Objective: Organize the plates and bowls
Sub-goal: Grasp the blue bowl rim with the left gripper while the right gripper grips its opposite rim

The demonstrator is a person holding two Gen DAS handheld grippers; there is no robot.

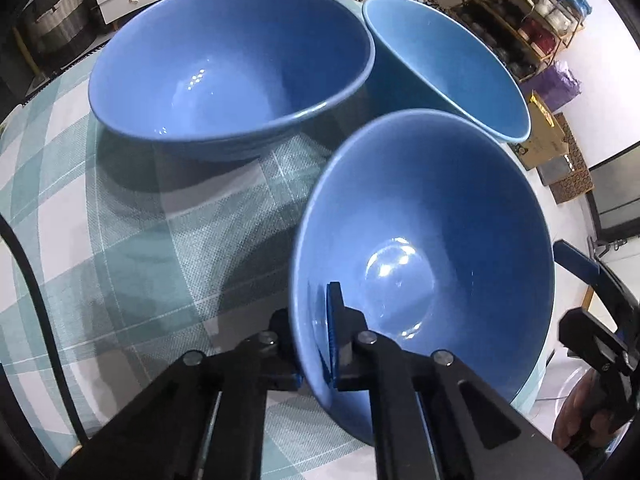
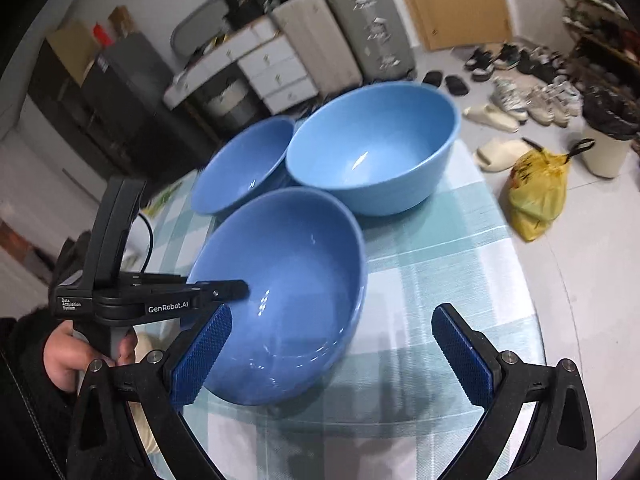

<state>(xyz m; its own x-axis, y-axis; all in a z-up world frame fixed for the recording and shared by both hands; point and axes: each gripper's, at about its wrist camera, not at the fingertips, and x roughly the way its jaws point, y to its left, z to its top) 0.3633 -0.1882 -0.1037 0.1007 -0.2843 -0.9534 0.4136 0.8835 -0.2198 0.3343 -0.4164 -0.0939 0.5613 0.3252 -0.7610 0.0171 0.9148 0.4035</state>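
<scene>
While three blue bowls are sitting on the table (image 2: 460,240), the left gripper (image 1: 320,344) is clamping the nearest bowl (image 1: 432,240)'s rim; the right gripper (image 2: 332,352) is gaping beside it.

Three empty glossy blue ceramic bowls cluster upright on the table. The nearest bowl (image 2: 280,296) tilts; a lighter, deeper bowl (image 2: 372,148) sits at its one o'clock, a third bowl (image 2: 244,168) at eleven.

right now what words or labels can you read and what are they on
"GenRobot.AI": on the left tongs, side of the body.
"Data Acquisition System": small print on the same tongs, nearer the handle.
Cardboard box on the floor: print too blurred to read.
Yellow bag: dark marks, unreadable.
Bowls: no text.
</scene>
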